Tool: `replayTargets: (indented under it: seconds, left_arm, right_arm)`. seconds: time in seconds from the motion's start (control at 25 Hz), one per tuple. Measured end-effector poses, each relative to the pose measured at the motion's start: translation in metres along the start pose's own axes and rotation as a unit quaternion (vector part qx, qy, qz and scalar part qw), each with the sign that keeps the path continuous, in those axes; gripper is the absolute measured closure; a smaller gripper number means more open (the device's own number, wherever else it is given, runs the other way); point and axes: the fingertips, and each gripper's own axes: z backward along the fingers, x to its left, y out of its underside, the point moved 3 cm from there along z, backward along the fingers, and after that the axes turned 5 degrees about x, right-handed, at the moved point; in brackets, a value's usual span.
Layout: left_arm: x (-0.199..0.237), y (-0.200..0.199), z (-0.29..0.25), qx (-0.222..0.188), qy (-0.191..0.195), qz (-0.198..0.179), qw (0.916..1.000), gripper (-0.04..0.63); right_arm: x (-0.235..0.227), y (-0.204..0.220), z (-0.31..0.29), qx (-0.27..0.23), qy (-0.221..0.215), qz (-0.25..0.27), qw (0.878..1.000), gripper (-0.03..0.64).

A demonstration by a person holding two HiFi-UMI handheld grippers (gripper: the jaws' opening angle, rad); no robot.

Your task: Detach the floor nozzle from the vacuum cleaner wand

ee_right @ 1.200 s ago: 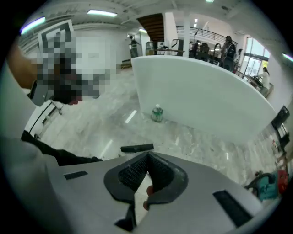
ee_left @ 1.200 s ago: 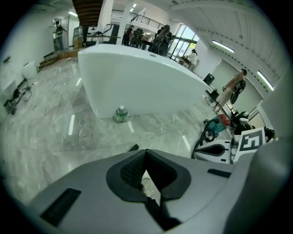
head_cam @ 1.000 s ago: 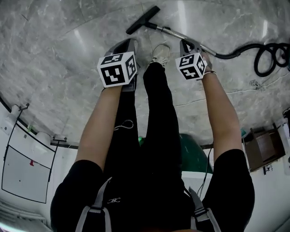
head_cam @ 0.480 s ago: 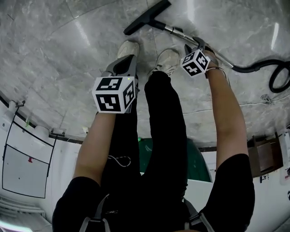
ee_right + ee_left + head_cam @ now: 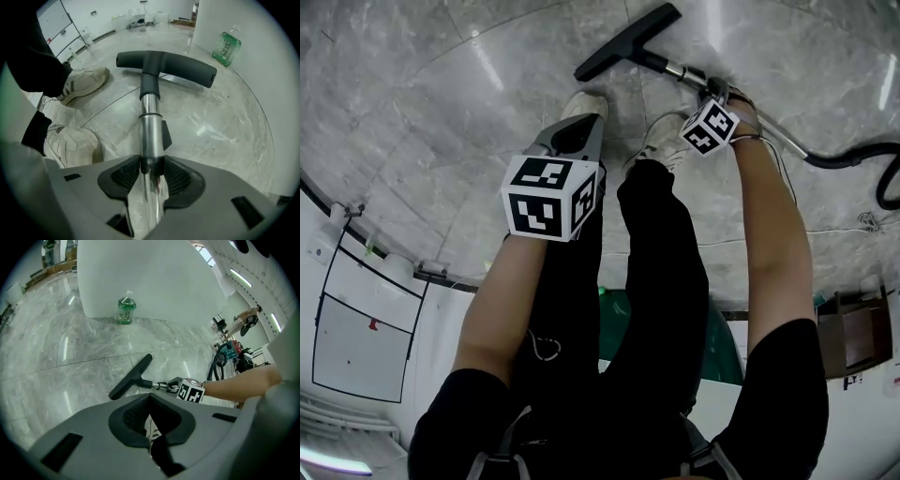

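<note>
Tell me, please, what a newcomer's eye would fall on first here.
The black T-shaped floor nozzle on its shiny metal wand, lying on the grey marble floor beside white sneakers. The jaws of the right gripper have just been opening, with that wand between them.

Large hall with marble floor, white walls.

No print is legible; the green bottle's label is too small.
</note>
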Motion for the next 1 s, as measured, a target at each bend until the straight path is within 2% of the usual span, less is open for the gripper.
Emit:
replayTargets:
  seconds: [0.08, 0.16, 0.24, 0.36, 0.48, 0.56, 0.64, 0.76, 0.92, 1.0]
  left_arm:
    - [-0.003, -0.001, 0.003, 0.001, 0.005, -0.001, 1.0000, 0.598]
    - [-0.002, -0.003, 0.014, -0.013, 0.016, 0.017, 0.9996, 0.598]
    - [0.004, -0.004, 0.028, -0.033, 0.045, 0.062, 0.9965, 0.598]
    - [-0.013, -0.012, 0.039, -0.071, 0.103, 0.126, 0.9841, 0.598]
    - [-0.036, -0.023, 0.044, -0.099, 0.125, 0.135, 0.9780, 0.410]
    - [-0.039, -0.032, 0.049, -0.108, 0.129, 0.142, 0.9755, 0.390]
    - [-0.041, -0.040, 0.059, -0.127, 0.136, 0.171, 0.9676, 0.382]
    - [-0.038, -0.058, 0.077, -0.179, 0.134, 0.209, 0.9521, 0.377]
    - [-0.027, -0.080, 0.095, -0.252, 0.118, 0.219, 0.9353, 0.377]
    - [-0.025, -0.083, 0.104, -0.289, 0.123, 0.243, 0.9177, 0.379]
  right_arm:
    - [0.001, -0.001, 0.009, -0.001, -0.008, 0.005, 1.000, 0.439]
    - [0.006, -0.010, 0.028, -0.015, -0.014, 0.009, 1.000, 0.440]
    - [0.010, -0.027, 0.057, -0.038, -0.012, 0.011, 0.999, 0.440]
    - [0.003, -0.039, 0.107, -0.082, -0.006, 0.009, 0.997, 0.440]
    - [-0.009, -0.051, 0.160, -0.131, -0.009, -0.004, 0.991, 0.440]
    - [-0.018, -0.068, 0.195, -0.161, -0.014, -0.018, 0.987, 0.440]
    - [-0.023, -0.079, 0.229, -0.186, -0.019, -0.026, 0.982, 0.440]
    - [-0.017, -0.091, 0.271, -0.215, -0.033, -0.018, 0.976, 0.440]
    - [0.004, -0.103, 0.307, -0.231, -0.060, 0.012, 0.971, 0.440]
    - [0.012, -0.104, 0.320, -0.237, -0.073, 0.013, 0.969, 0.440]
